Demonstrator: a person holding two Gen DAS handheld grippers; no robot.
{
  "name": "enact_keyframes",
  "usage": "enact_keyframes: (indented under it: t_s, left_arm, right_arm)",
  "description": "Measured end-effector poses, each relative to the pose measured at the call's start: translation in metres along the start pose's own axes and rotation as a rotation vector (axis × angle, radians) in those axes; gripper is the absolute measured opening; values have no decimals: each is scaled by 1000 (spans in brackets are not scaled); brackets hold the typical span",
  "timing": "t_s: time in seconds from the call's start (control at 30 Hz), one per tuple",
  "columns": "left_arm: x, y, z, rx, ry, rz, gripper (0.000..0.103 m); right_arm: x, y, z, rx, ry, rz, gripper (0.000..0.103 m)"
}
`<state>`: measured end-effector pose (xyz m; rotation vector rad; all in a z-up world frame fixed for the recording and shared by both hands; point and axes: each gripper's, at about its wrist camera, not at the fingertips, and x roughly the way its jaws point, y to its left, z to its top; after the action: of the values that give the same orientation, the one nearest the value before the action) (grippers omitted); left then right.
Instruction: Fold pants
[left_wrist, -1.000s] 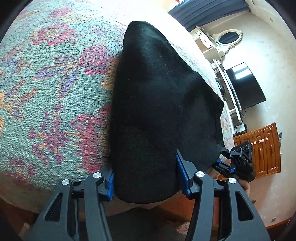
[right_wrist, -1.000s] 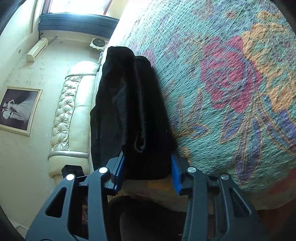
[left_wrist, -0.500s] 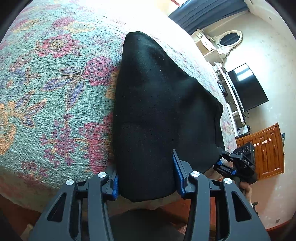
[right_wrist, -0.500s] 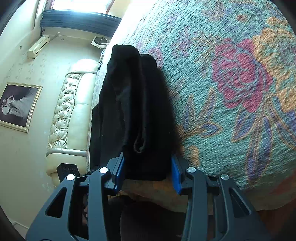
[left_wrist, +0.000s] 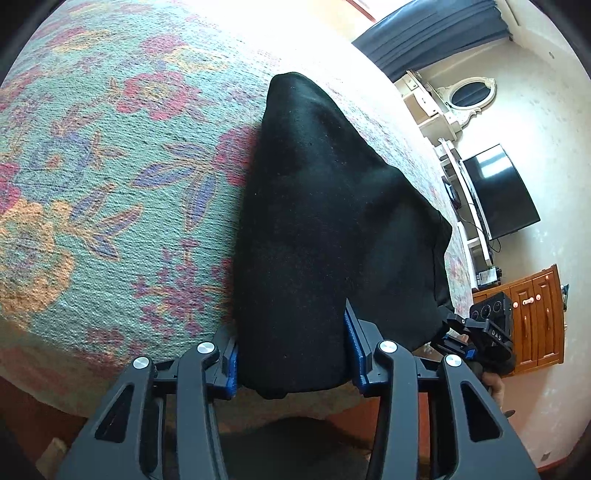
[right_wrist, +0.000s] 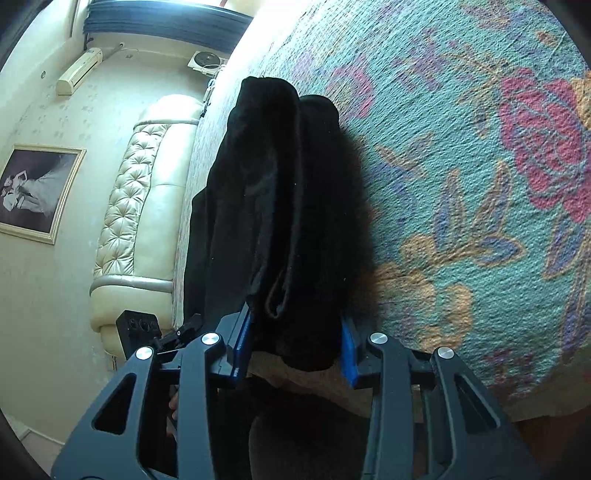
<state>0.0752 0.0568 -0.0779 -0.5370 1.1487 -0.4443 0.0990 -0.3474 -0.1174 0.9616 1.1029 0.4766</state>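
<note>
Both grippers frame our black pants (left_wrist: 325, 229) at the near edge of a bed. We see the left gripper (left_wrist: 291, 354) at bottom centre of its view, blue pads (left_wrist: 232, 363) spread wide with the folded end of the garment lying between them; the cloth fills the gap, yet we cannot tell whether the pads pinch it or only flank it. From there the pants run up the frame and narrow to a rounded tip at upper centre, resting on a floral bedspread (left_wrist: 103, 192) of teal, pink and orange.

At lower right of that view we catch the right gripper (left_wrist: 480, 332), just beside the garment's right corner.

In the right wrist view we see the right gripper (right_wrist: 295, 349) at bottom centre, its blue pads (right_wrist: 349, 354) set either side of a thick, doubled bundle of the pants (right_wrist: 280, 206). Here too we cannot say whether they clamp it. The bundle rises up the frame in two rounded folds, the bedspread (right_wrist: 461, 166) filling the right half.

At left we see a cream tufted headboard (right_wrist: 140, 206), a framed picture (right_wrist: 35, 192) and an air conditioner (right_wrist: 79, 70). A television (left_wrist: 502, 192) and wooden cabinet (left_wrist: 535, 317) stand at right in the left view.
</note>
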Motion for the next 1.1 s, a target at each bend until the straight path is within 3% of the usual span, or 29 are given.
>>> enact_keyframes:
  t_s: [0.17,0.27,0.3,0.37,0.5,0.7,0.97,1.1]
  left_arm:
    - [-9,-4,-3,62,21,-19,51]
    - [-24,0,-1,55,34,-35,55]
    - [-29,3,0,59,31,-46,61]
    - [-36,8,7,78,10,-65,70]
    - [-35,17,36,89,-49,-76,72]
    - [7,25,87,31,-43,-143,75]
    - [62,34,128,-55,19,-204,75]
    - [64,36,131,-59,-10,-227,75]
  right_arm:
    - [-13,-29,-7,96,17,100,46]
    - [-29,-22,-3,31,-19,66,67]
    - [-34,-15,1,-10,-43,43,74]
    - [-39,-7,13,-71,-80,20,79]
    - [-23,-1,48,-83,-115,19,81]
    - [23,9,97,-108,-107,0,81]
    - [42,9,121,-91,-118,40,84]
    - [39,3,125,-92,-114,57,84]
